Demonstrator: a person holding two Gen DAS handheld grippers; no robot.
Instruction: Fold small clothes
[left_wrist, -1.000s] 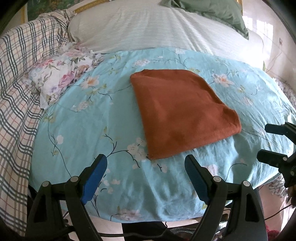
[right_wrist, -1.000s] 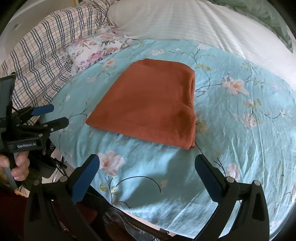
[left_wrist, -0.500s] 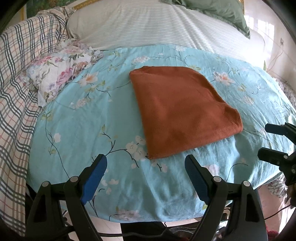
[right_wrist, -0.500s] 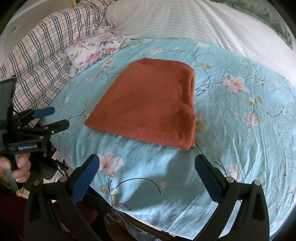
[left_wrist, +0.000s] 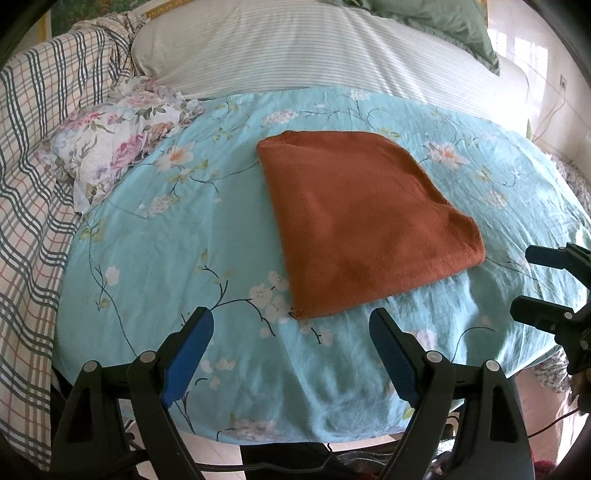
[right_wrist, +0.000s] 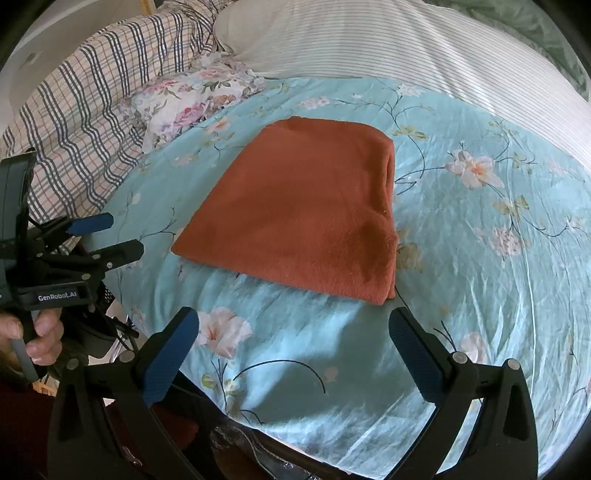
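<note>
Tools first: we find the left tool with jaws apart, holding nothing, at the lower centre of its view. The right tool is likewise spread and unloaded. Beyond both, at mid frame, the rust-orange garment lies flat on the floral sheet of the bed, folded into a compact rectangle. We judge folding essentially complete; perhaps one further fold remains.

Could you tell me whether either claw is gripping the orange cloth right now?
No, the orange cloth lies folded on the floral sheet, with both claws open and clear of it.
</note>
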